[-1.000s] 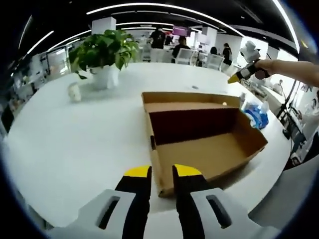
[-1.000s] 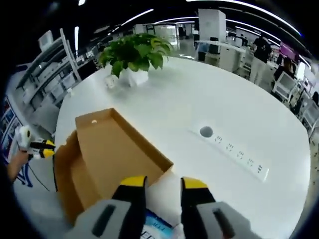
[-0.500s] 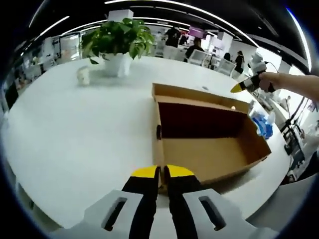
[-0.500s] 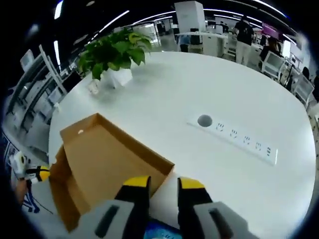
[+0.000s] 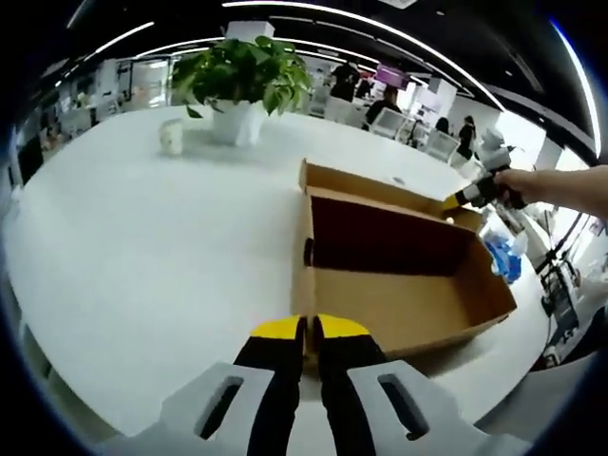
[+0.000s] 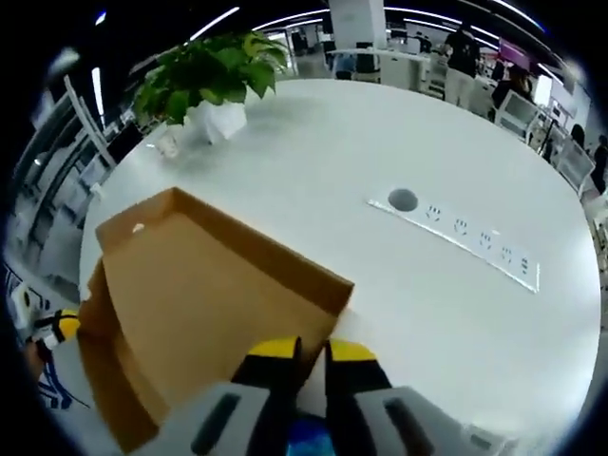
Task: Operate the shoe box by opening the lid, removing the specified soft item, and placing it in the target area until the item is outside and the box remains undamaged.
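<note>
This is an open-plan office. A broad white counter (image 6: 399, 152) with rounded edges, shaped like a meeting table, runs through both views. Set flush into its top is a strip of power sockets (image 6: 470, 244) with a round cable port (image 6: 403, 199) at one end, at the right of the right gripper view. A leafy green potted plant (image 5: 242, 81) in a white pot stands at the upper left of the left gripper view, with a small white cup (image 5: 171, 137) beside it. Long curved ceiling light strips (image 5: 361, 24) arc across the dark ceiling. At the top of the left gripper view, people (image 5: 385, 103) sit and stand among desks and white chairs (image 5: 439, 142). Shelving racks (image 6: 57, 190) line the left edge of the right gripper view.
</note>
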`<state>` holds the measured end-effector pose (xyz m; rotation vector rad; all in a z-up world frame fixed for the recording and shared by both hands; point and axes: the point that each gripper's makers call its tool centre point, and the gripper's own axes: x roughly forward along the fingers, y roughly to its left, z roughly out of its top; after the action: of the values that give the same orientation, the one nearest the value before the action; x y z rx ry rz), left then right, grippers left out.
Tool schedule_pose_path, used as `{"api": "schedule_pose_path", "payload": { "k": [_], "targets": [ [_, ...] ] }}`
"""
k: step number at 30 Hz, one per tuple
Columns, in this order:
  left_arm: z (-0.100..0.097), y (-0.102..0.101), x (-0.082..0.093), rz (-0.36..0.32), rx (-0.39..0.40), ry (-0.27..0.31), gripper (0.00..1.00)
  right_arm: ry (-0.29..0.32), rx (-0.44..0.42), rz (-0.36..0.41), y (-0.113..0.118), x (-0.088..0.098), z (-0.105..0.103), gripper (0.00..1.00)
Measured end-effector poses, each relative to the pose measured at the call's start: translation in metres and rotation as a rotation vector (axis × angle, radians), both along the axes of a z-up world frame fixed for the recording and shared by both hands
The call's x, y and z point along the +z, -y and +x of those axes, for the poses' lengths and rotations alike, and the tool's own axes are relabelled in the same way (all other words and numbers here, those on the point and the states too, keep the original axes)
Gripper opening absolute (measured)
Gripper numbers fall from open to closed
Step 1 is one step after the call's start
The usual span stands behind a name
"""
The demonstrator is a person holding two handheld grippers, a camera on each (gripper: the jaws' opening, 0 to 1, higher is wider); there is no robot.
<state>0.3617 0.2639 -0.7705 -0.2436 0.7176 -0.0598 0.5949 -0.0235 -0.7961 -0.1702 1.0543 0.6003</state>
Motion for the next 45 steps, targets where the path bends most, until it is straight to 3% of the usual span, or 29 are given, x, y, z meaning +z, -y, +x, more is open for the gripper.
{"api": "schedule_pose_path", "payload": {
  "k": [8, 12, 33, 45],
  "targets": [
    [0.000, -0.002, 0.000, -0.019, 0.006, -0.012, 0.03, 0.026, -0.017, -0.005, 0.000, 0.008, -0.003, 0.02],
    [0.000, 0.000, -0.001, -0.021, 0.004, -0.017, 0.03, 0.022, -0.098, 0.064, 0.000, 0.016, 0.004, 0.00],
    [0.001, 0.000, -0.002, -0.048, 0.013, -0.017, 0.03, 0.080, -0.088, 0.126, 0.000, 0.041, 0.006, 0.00],
    [-0.001, 0.001, -0.002, -0.045, 0.012, -0.024, 0.02, 0.128, -0.068, 0.162, -0.002, 0.066, 0.002, 0.00]
  ]
}}
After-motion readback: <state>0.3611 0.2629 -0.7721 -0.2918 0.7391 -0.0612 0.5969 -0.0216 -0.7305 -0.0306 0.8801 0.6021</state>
